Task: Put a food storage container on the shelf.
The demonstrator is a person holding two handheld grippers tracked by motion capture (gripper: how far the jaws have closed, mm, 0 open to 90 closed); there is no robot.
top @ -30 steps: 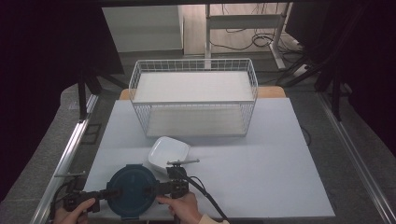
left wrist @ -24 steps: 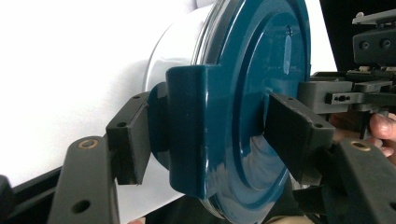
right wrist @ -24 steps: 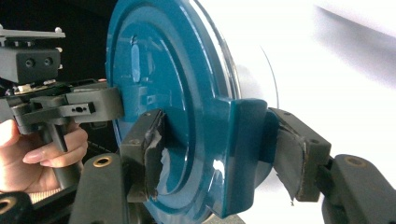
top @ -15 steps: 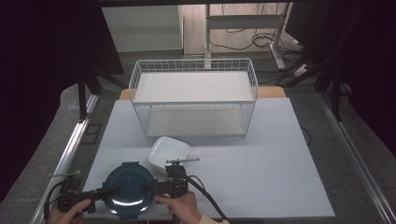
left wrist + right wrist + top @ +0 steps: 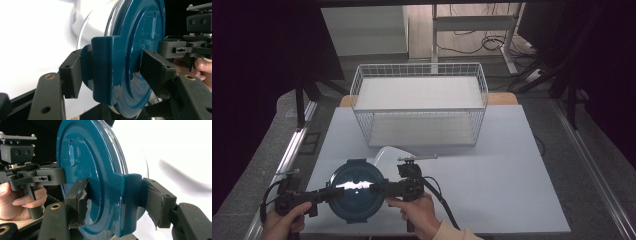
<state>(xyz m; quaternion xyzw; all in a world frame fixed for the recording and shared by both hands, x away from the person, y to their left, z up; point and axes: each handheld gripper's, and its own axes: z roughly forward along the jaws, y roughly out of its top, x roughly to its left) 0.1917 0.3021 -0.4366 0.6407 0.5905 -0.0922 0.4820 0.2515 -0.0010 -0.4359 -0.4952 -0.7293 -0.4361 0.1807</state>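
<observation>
Both tongs clamp the same round container with a dark teal lid, one from each side. Left tongs pinch a clip tab on the lid's rim, one pad against the container's side and the other pressed on the lid's flat top; right tongs do the same on the opposite tab, their pads frayed at the edges. Between the two pairs the container hangs level, lid up, clear glass body showing beneath the lid in both gripper views. From above, the left tongs and right tongs point inward at each other across the lid, each held by a hand at the near edge of the bench. Just beyond the container, partly hidden behind its far rim, lies a white dish. Farther beyond the tongs stands a white wire basket on the bench, well apart from them.
</observation>
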